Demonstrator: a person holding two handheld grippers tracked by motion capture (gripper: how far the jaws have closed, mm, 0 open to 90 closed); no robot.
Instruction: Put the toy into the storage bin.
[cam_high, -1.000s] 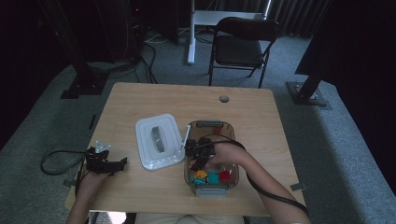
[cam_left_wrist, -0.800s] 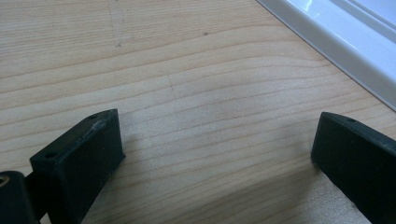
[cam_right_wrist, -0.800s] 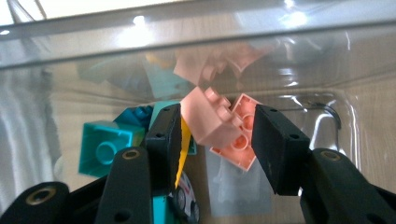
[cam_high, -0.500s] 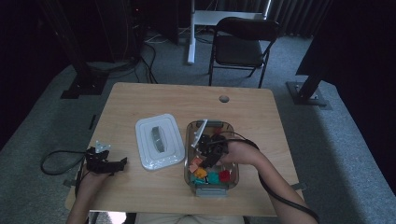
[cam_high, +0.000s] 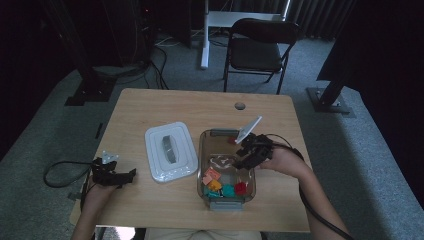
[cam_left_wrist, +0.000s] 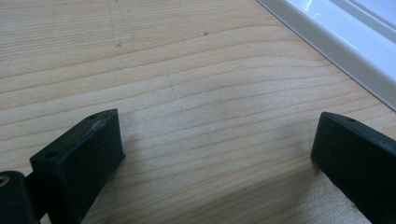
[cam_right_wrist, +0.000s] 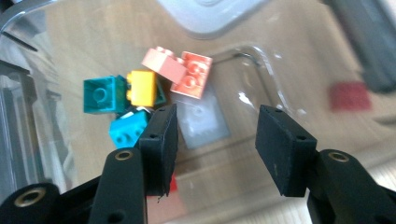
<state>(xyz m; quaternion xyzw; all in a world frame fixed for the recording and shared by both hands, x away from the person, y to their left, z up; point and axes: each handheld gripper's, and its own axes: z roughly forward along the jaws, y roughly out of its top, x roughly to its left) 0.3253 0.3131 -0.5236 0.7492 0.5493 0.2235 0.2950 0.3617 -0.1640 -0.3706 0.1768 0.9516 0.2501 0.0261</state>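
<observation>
Over the clear container (cam_high: 204, 150) on the wooden worktop (cam_high: 165, 107), the right gripper (cam_high: 246, 153) is hovering with its fingers (cam_right_wrist: 158, 140) apart and nothing between them; they have just been opening. Below and beyond those fingers, a loose heap of toy bricks is lying on the container floor: a salmon brick (cam_right_wrist: 164, 63) leaning on an orange-red one (cam_right_wrist: 194, 74), a yellow brick (cam_right_wrist: 142, 87) touching a dark teal brick (cam_right_wrist: 99, 94), and a light blue brick (cam_right_wrist: 127, 130) just beside the left finger. A pale, see-through brick (cam_right_wrist: 203, 122) is sitting between the two fingers, lower down, untouched. A small red brick (cam_right_wrist: 350, 95) is lying apart, off past the right finger, blurred.

Well away on the near left of the worktop, the left gripper (cam_high: 112, 172) is resting low with its fingers (cam_left_wrist: 81, 161) wide apart and empty, bare wood between them; the edge of the white lid (cam_left_wrist: 336, 44) is passing just beyond the right finger.

By appearances, the person is sorting bricks at the container, with a release seemingly just made and the hand free for another pick. The next move probably calls for widening the fingers, lowering them squarely over a single brick without nudging the neighbours, and closing on its flat sides.
</observation>
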